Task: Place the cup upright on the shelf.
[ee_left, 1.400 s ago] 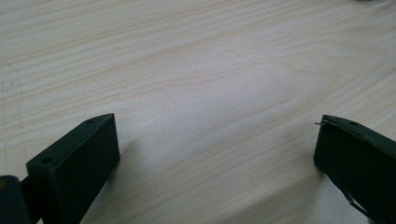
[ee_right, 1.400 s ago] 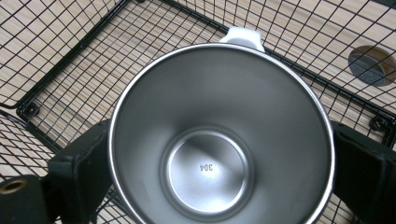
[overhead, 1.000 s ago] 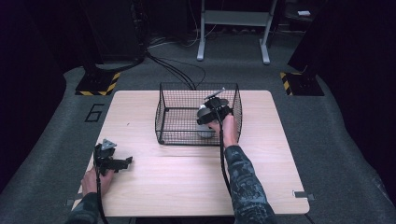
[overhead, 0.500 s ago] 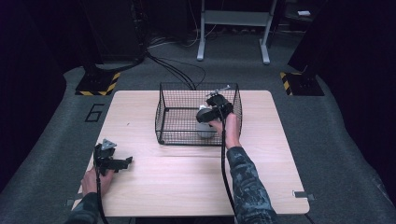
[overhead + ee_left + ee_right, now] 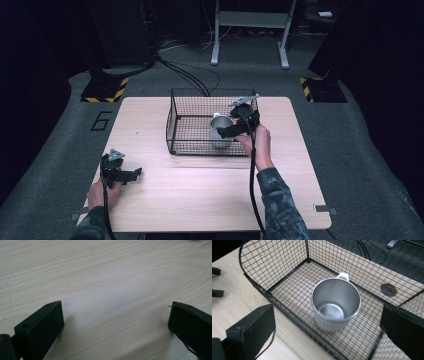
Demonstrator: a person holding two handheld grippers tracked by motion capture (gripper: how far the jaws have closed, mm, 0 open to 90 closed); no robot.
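**One steel mug, one wire basket, two wide-open grippers**

Starting at the right gripper (image 5: 231, 131): its two black jaws are spread wide with nothing between them, so it's released. In the right gripper view they frame the mug from above, one jaw over the table just outside the basket's near wall, the other out past the basket's side wall. No contact with the mug that I can see.

The mug (image 5: 336, 303) is the only one in the scene. Shiny metal, empty, standing upright on the mesh floor of the basket (image 5: 192, 107), with its small handle pointing toward the basket's far wall. In the high view it sits toward the right end of the basket, close to the near wall.

One basket too: black wire, open top, resting on the far half of the light wooden table (image 5: 200, 200). There's a round cable hole (image 5: 388, 289) in the table, just beyond the basket's far wall.

The left gripper (image 5: 131, 175) is well away from the basket, down at the table's near left corner, held low over bare wood. Its jaws are also spread apart and hold nothing.
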